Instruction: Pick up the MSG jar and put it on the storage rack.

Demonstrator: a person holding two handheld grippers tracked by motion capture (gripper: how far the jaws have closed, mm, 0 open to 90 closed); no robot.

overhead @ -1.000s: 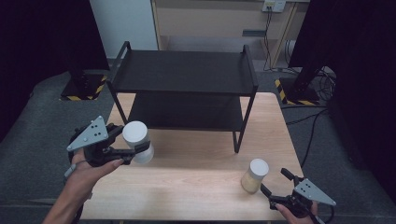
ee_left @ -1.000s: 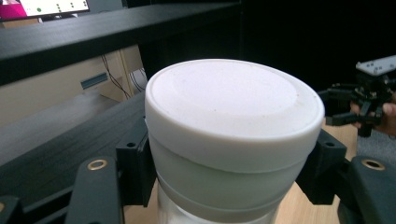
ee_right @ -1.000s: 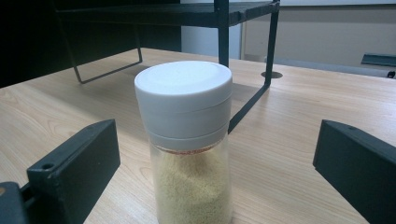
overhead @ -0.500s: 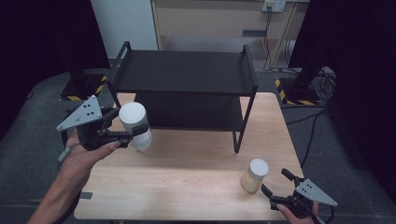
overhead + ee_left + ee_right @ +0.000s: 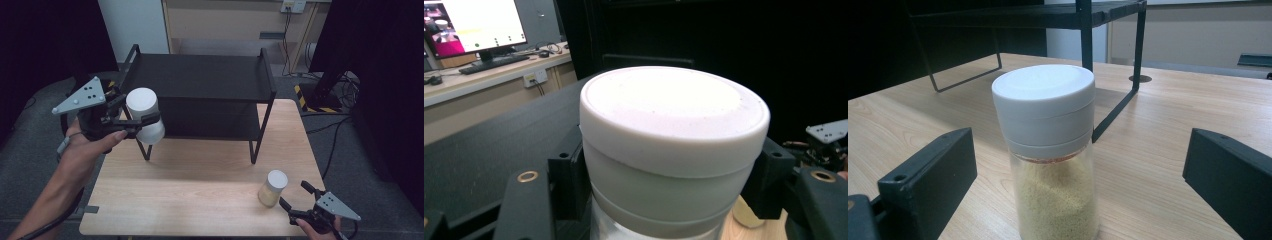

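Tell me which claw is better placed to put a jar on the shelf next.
Left. The left claw is clamped on a white-lidded jar, raised beside the black shelf. The right claw is open, jar on the table.

Between the right gripper's [image 5: 1083,200] matt black jaws stood a clear jar [image 5: 1050,190] with a smooth white plastic lid, on a pale wood-grain table [image 5: 1158,130]; beyond it, a matt black metal rack [image 5: 1088,30].
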